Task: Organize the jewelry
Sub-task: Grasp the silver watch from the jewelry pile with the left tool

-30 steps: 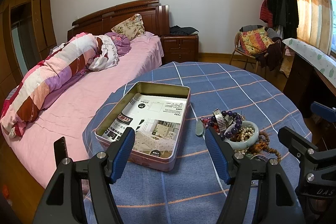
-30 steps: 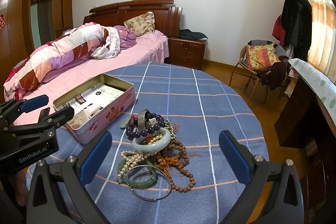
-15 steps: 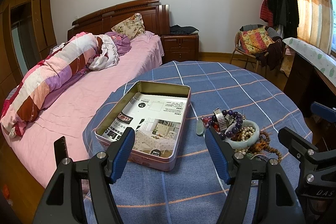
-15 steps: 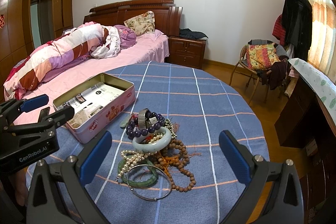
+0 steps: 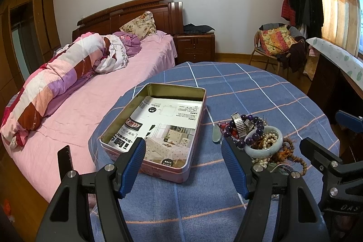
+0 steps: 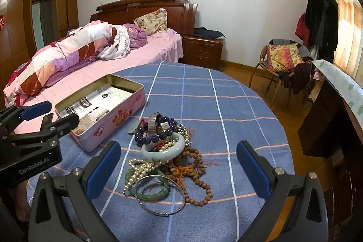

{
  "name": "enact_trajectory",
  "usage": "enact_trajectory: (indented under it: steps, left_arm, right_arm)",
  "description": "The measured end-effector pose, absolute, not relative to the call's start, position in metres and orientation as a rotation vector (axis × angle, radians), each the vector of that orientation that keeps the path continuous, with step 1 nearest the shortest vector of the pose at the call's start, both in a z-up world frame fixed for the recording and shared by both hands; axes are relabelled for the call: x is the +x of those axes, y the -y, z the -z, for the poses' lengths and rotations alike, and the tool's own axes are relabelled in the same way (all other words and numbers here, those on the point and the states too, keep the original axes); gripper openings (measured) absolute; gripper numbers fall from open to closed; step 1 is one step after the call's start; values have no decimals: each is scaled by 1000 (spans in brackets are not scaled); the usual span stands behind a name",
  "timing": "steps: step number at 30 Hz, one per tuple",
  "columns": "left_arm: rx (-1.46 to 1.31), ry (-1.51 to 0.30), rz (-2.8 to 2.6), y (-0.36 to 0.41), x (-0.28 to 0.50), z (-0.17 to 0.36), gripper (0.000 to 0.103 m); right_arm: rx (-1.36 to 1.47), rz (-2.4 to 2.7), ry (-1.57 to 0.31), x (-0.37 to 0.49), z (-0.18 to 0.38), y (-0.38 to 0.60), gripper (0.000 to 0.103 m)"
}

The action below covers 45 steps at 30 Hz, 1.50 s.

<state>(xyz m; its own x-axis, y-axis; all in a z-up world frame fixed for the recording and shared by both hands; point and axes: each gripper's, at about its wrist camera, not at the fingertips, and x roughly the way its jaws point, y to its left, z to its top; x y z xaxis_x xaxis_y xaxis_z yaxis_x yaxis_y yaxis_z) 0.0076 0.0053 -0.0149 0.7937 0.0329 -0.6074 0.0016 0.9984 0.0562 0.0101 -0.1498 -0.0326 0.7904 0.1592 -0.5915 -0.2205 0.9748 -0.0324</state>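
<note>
A pile of jewelry (image 6: 166,151) lies on the blue checked tablecloth (image 6: 204,101): a pale jade bangle (image 6: 163,147), purple beads (image 6: 156,130), a metal watch band (image 6: 153,120), pearls (image 6: 141,166), a green bangle (image 6: 149,191), a thin silver ring bangle (image 6: 163,196) and brown wooden beads (image 6: 199,178). Left of it stands an open pink tin (image 6: 102,106) lined with printed paper. My right gripper (image 6: 179,167) is open, just short of the pile. My left gripper (image 5: 183,162) is open over the tin's (image 5: 154,126) near edge; the pile (image 5: 256,135) sits to its right.
A bed (image 5: 109,92) with a rolled quilt runs along the table's left side. A dark phone-like slab (image 5: 64,161) lies on the bed near the left gripper. A chair with cushions (image 6: 285,58) and a dark desk (image 6: 335,110) stand to the right.
</note>
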Motion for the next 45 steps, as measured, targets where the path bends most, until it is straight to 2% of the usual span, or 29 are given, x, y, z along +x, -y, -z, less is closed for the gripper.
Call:
enact_trajectory:
  steps: [9, 25, 26, 27, 28, 30, 45]
  left_arm:
    - [57, -724, 19, 11, 53, 29, 69]
    - [134, -861, 98, 82, 136, 71, 68]
    - [132, -867, 95, 83, 136, 74, 65]
    - [123, -879, 104, 83, 139, 76, 50]
    - [113, -890, 116, 82, 140, 78, 30]
    - [100, -898, 140, 82, 140, 78, 14]
    - [26, -653, 162, 56, 86, -5, 13]
  right_arm:
    - [-87, -150, -671, 33, 49, 172, 103]
    - [-28, -132, -680, 59, 45, 205, 103]
    - [-26, -132, -680, 59, 44, 205, 103]
    - [-24, -132, -681, 59, 44, 206, 103]
    - [-24, -133, -682, 60, 44, 205, 103]
    - [-28, -132, -683, 60, 44, 205, 103]
    - [-58, -139, -692, 64, 50, 196, 103]
